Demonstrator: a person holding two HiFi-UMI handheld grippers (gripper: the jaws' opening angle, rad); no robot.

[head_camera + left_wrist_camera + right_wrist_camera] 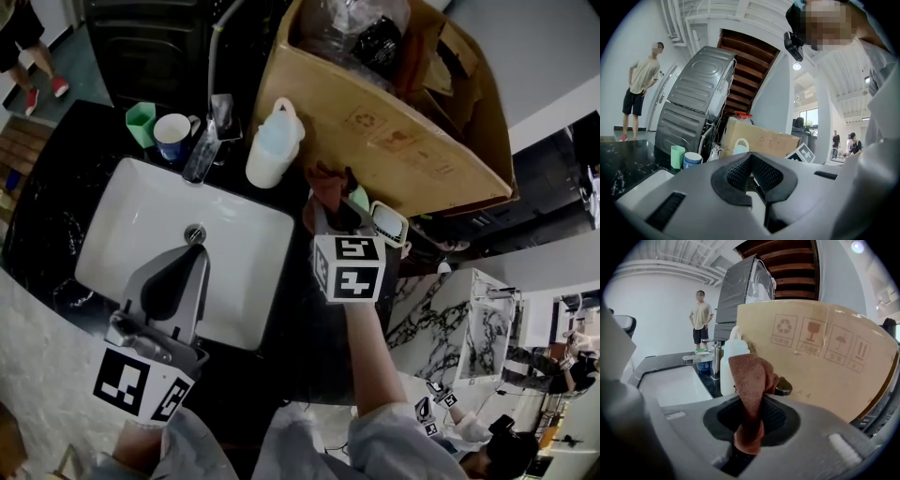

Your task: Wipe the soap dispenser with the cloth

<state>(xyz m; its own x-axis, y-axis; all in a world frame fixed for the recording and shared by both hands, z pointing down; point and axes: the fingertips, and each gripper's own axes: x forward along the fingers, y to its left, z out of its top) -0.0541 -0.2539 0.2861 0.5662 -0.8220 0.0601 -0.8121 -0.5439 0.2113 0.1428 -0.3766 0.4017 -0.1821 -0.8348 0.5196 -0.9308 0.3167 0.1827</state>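
Approach step, I judge: the right hand-held gripper (339, 208), frame centre, clamps the brown cloth (328, 180) just right of the white soap dispenser (272, 150), upper centre on the bench (47, 216). Next the cloth must press against its side. The left hand-held gripper (192, 255), closed and empty, hovers over the sink (112, 225)

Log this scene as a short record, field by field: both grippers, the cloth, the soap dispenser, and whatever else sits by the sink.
left gripper: jaws together, empty, above the sink
right gripper: shut on the cloth, right of the sink
cloth: brown, bunched, sticking up from the jaws
soap dispenser: white, upright on the black counter, next to the cardboard box
cloth to dispenser: close, seemingly not touching
wiping: not yet begun
also on counter: green cup and mug, left of the faucet
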